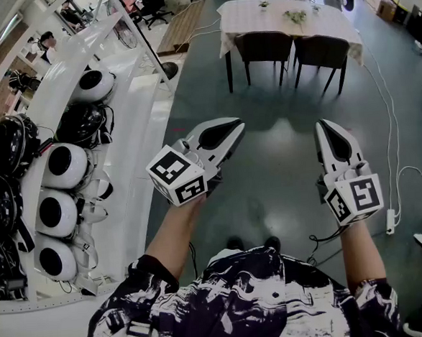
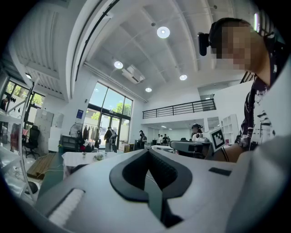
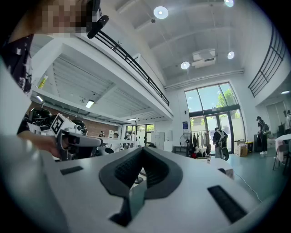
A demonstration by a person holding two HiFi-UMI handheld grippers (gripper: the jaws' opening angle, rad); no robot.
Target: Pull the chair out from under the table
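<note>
Bright daylight from tall windows [image 3: 213, 113], ceiling spotlights [image 2: 163, 32]; fisheye edges dark, curved.

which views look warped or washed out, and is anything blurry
Head view: mildly bowed at the edges, sharp, sheen on the floor. Left gripper view: strong fisheye with dark corners, bright windows. Right gripper view: same fisheye, glaring ceiling lights.

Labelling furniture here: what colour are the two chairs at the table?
Dark brown; the chairs show best in the head view.
</note>
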